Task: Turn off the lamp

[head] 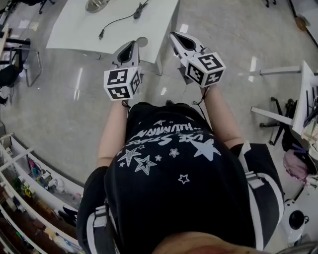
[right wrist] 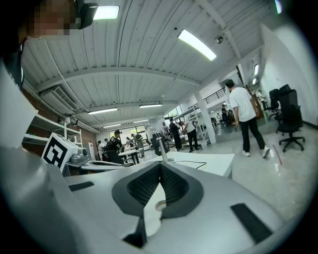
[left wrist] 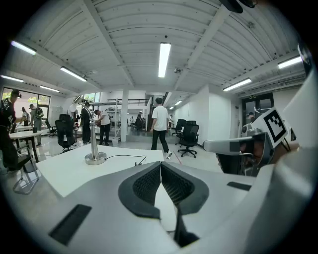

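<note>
Both forearms reach forward from the chest, side by side. The two grippers, left gripper [head: 130,44] and right gripper [head: 174,35], point almost level toward the single white worktop [head: 74,30]. Each pair of fingers [left wrist: 147,182] is pressed together with nothing between. One lamp [left wrist: 95,158] stands on the worktop's far part, and one cord [left wrist: 120,156] trails beside it.

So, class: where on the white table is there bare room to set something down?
Bare: the left part of the table, bordered by the lamp base, the cable and the near edge; also the strip right of the cable. Crowded only at the far middle, round base and cable.
</note>
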The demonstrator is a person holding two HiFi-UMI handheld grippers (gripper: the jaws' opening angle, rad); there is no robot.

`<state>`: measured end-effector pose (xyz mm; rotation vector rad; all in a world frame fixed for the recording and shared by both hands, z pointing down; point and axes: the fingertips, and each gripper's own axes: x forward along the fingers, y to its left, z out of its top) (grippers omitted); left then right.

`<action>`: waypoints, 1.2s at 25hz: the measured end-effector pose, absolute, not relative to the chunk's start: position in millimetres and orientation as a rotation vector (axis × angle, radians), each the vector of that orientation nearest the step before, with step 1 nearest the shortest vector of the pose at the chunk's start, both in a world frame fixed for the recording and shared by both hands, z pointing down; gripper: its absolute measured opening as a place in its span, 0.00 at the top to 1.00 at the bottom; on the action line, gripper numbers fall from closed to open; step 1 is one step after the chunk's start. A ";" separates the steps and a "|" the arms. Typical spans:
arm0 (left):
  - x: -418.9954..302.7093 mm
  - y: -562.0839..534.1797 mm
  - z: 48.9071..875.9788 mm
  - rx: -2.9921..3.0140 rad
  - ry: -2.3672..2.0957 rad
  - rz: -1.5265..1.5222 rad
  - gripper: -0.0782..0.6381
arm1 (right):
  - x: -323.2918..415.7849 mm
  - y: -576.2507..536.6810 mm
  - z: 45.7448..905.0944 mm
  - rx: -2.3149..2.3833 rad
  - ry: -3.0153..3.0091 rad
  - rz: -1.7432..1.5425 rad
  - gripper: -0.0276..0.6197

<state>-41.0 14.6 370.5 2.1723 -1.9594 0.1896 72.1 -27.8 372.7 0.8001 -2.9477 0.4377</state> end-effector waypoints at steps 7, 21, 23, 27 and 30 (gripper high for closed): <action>-49.2 -12.0 377.8 2.197 -1.949 0.208 0.88 | 53.9 -58.2 383.8 0.798 -2.928 0.429 0.95; -109.9 -83.4 391.3 2.255 -1.876 0.227 0.87 | 7.8 -127.4 382.8 0.952 -2.825 0.386 0.95; -111.4 -94.3 396.5 2.271 -1.830 0.229 0.87 | 6.1 -135.9 383.0 0.972 -2.813 0.387 0.95; -114.9 -114.6 411.4 2.289 -1.746 0.258 0.87 | -0.6 -151.2 390.1 1.015 -2.773 0.416 0.95; -116.7 -126.8 425.1 2.294 -1.690 0.292 0.87 | -5.7 -160.1 399.1 1.040 -2.737 0.436 0.95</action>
